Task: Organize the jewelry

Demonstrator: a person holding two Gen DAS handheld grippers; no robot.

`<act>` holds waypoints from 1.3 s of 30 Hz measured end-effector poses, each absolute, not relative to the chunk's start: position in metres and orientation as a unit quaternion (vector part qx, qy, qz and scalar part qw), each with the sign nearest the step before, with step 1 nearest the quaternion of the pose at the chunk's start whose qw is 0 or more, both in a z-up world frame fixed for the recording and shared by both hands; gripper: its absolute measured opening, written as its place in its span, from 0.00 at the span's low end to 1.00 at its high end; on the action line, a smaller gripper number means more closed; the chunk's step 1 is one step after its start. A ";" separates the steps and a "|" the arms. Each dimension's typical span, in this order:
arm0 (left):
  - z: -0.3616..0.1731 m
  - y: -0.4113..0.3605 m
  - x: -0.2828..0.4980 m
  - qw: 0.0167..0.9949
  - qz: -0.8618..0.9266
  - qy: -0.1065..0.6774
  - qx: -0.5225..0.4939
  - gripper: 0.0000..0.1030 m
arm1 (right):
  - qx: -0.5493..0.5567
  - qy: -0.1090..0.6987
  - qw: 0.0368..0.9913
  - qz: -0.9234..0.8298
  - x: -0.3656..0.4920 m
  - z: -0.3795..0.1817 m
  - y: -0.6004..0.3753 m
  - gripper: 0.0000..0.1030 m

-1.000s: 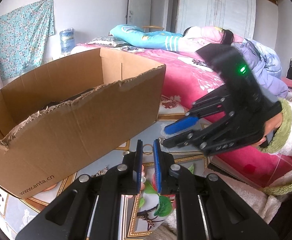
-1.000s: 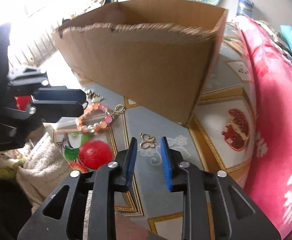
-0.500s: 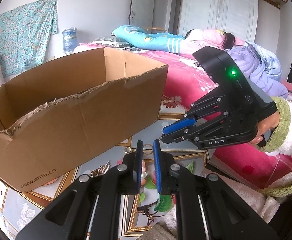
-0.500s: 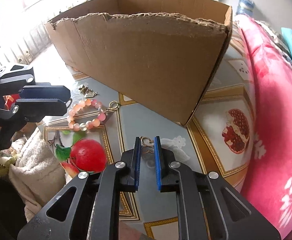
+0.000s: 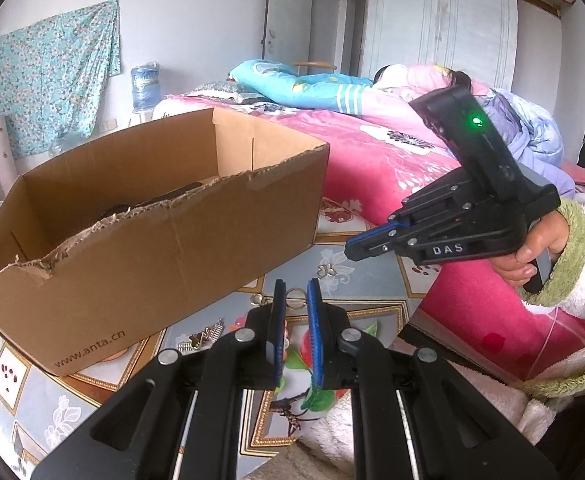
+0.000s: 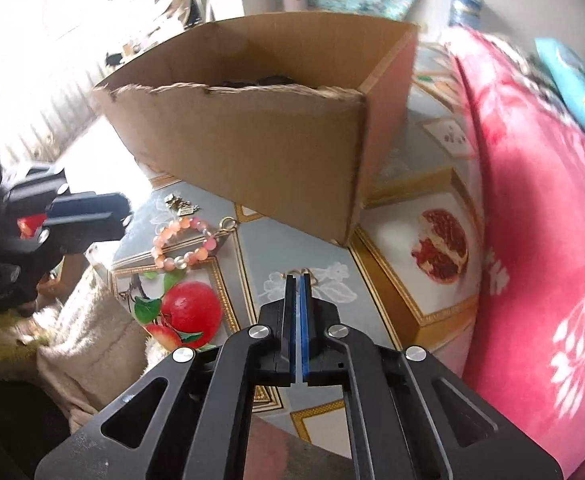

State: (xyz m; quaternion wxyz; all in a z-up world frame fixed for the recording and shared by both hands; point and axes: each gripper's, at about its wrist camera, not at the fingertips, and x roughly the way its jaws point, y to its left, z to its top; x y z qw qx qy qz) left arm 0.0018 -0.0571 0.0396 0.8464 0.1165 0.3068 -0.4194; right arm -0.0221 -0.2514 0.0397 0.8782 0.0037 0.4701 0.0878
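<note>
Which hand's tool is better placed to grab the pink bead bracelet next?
Left. The left tool is open right at the pink bead bracelet, whose gold ring shows between its fingertips. The right tool is shut beside the small gold charm, farther from the beads.

box (image 5: 172,248) "www.anta.cn", right hand-held gripper (image 5: 350,249) perhaps "DAS"

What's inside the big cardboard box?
Something dark lies at the bottom of the cardboard box, peeking over its torn front edge. The front wall hides the rest, so what it is cannot be told.

home bedroom | bed (image 5: 372,152) with pink quilt | wardrobe (image 5: 440,28)
</note>
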 end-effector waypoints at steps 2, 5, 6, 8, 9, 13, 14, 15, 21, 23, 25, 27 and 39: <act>0.040 -0.057 0.001 0.847 -0.419 0.307 0.115 0.10 | 0.027 0.472 0.877 0.089 -0.023 0.035 -0.250 0.18; 0.039 -0.056 -0.001 0.847 -0.418 0.309 0.111 0.10 | 0.016 0.469 0.881 0.066 -0.023 0.030 -0.238 0.36; 0.039 -0.055 -0.001 0.847 -0.418 0.310 0.110 0.10 | 0.012 0.466 0.883 0.055 -0.021 0.028 -0.236 0.40; 0.038 -0.054 -0.001 0.847 -0.418 0.311 0.106 0.10 | 0.011 0.467 0.884 0.033 -0.016 0.022 -0.235 0.40; 0.038 -0.053 -0.001 0.847 -0.417 0.312 0.104 0.10 | 0.025 0.469 0.882 0.032 -0.013 0.017 -0.235 0.40; 0.036 -0.053 0.002 0.848 -0.416 0.314 0.101 0.10 | 0.007 0.452 0.892 -0.012 -0.010 0.013 -0.222 0.37; 0.036 -0.052 0.004 0.848 -0.416 0.315 0.099 0.10 | 0.007 0.448 0.894 -0.022 -0.011 0.012 -0.219 0.36; 0.036 -0.051 0.005 0.848 -0.415 0.315 0.099 0.10 | 0.005 0.446 0.895 -0.025 -0.012 0.012 -0.215 0.31; 0.034 -0.049 0.010 0.848 -0.412 0.317 0.097 0.10 | 0.009 0.449 0.893 -0.024 -0.014 0.015 -0.212 0.18; 0.033 -0.048 0.010 0.849 -0.411 0.317 0.095 0.10 | 0.009 0.452 0.892 -0.020 -0.013 0.015 -0.213 0.17; 0.033 -0.048 0.011 0.850 -0.410 0.317 0.090 0.10 | 0.011 0.455 0.890 -0.017 -0.010 0.016 -0.215 0.17; 0.032 -0.046 0.012 0.852 -0.410 0.316 0.086 0.10 | 0.015 0.457 0.889 -0.014 -0.003 0.014 -0.222 0.17; 0.036 -0.043 0.012 0.854 -0.408 0.311 0.085 0.10 | 0.037 0.454 0.890 -0.008 0.001 0.019 -0.245 0.17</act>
